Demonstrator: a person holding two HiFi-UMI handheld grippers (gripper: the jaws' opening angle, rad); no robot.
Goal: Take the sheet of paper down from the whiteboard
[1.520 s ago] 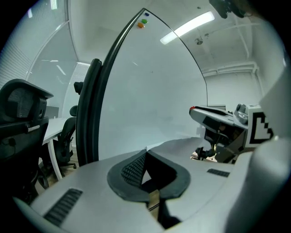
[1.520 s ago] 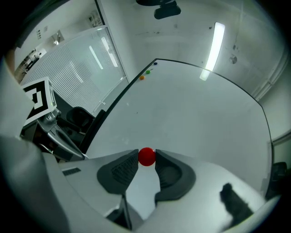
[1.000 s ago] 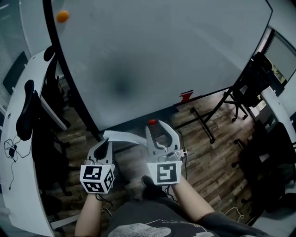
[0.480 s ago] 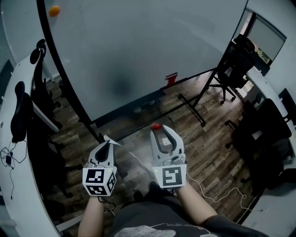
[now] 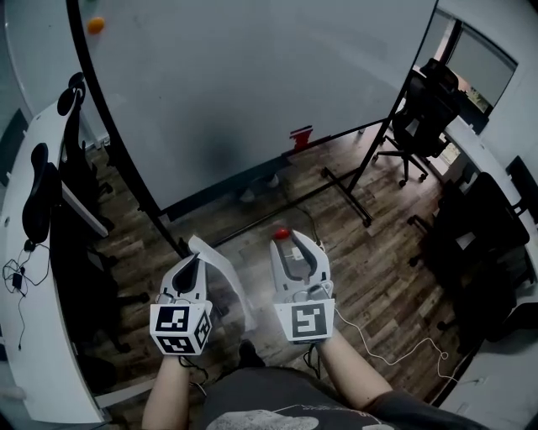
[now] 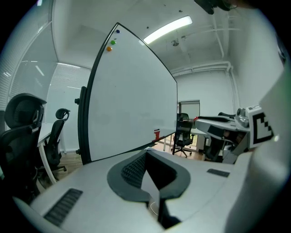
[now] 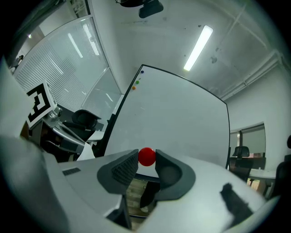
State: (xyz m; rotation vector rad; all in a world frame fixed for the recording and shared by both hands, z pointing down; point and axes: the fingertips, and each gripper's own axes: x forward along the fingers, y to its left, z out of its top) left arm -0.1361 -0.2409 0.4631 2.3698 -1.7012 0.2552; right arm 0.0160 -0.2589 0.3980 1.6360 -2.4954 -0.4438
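The white sheet of paper (image 5: 220, 270) hangs off the whiteboard (image 5: 252, 84), curling right and down from my left gripper (image 5: 194, 263). That gripper is shut on the sheet's edge; in the left gripper view the paper shows as a thin strip between the closed jaws of the left gripper (image 6: 146, 158). My right gripper (image 5: 290, 239) is level beside it, shut on a small red magnet (image 5: 282, 233). In the right gripper view the red magnet (image 7: 146, 156) is pinched at the tips of the right gripper (image 7: 146, 158), with the whiteboard (image 7: 182, 118) beyond.
An orange magnet (image 5: 96, 25) stays on the board's top left. A red object (image 5: 301, 137) sits on its tray. The board's stand legs (image 5: 346, 195) cross the wooden floor. Office chairs (image 5: 429, 109) stand right; a white desk (image 5: 25, 277) with chairs runs left. A cable (image 5: 395, 353) lies on the floor.
Both grippers have drawn back from the whiteboard, carrying the sheet and the red magnet. The sheet now curls down to the right of the left gripper.
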